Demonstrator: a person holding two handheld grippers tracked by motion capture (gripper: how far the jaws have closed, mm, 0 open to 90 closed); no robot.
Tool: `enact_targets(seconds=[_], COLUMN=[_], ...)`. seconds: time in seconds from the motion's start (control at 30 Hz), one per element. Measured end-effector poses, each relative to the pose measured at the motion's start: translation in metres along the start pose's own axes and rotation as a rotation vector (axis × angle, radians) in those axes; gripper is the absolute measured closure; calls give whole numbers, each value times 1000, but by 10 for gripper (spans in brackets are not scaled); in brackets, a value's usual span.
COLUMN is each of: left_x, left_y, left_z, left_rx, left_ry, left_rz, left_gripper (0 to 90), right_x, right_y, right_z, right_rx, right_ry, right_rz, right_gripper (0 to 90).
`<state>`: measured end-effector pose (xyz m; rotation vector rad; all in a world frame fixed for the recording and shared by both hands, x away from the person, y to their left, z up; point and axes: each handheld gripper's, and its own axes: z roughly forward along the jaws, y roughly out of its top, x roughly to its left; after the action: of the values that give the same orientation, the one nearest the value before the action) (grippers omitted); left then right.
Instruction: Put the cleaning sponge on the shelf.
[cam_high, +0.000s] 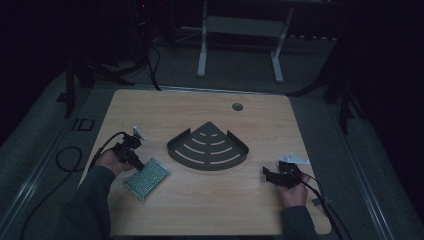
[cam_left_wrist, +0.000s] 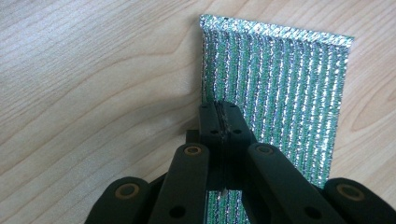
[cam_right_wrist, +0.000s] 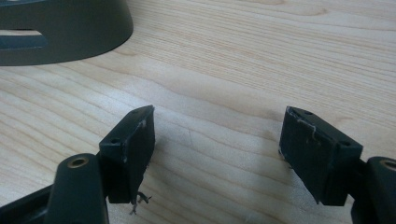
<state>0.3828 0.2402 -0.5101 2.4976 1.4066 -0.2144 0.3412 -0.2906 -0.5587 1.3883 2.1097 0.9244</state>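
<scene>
I have the left gripper (cam_left_wrist: 219, 122) clamped on the near edge of the green-and-silver scouring pad (cam_left_wrist: 275, 88), which looks light, floppy and grippy, while my right gripper (cam_right_wrist: 217, 154) waits open, well apart

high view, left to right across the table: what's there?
Left tongs, shut on the edge of the green glittery scouring pad → dark slotted corner shelf → right tongs, jaws open over bare wooden table.
</scene>
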Motion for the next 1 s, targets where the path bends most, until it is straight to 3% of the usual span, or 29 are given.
enact_targets(seconds=[0.37, 1.0], left_x=[0, -6], left_y=[-1, 6], left_z=[-15, -36], left_rx=[-29, -49], left_ry=[28, 33], left_rz=[6, 37], left_gripper=[900, 900], right_x=[0, 0], right_y=[0, 0], right_z=[0, 0], right_rx=[1, 0], right_ry=[0, 0], right_rz=[1, 1], right_gripper=[262, 262])
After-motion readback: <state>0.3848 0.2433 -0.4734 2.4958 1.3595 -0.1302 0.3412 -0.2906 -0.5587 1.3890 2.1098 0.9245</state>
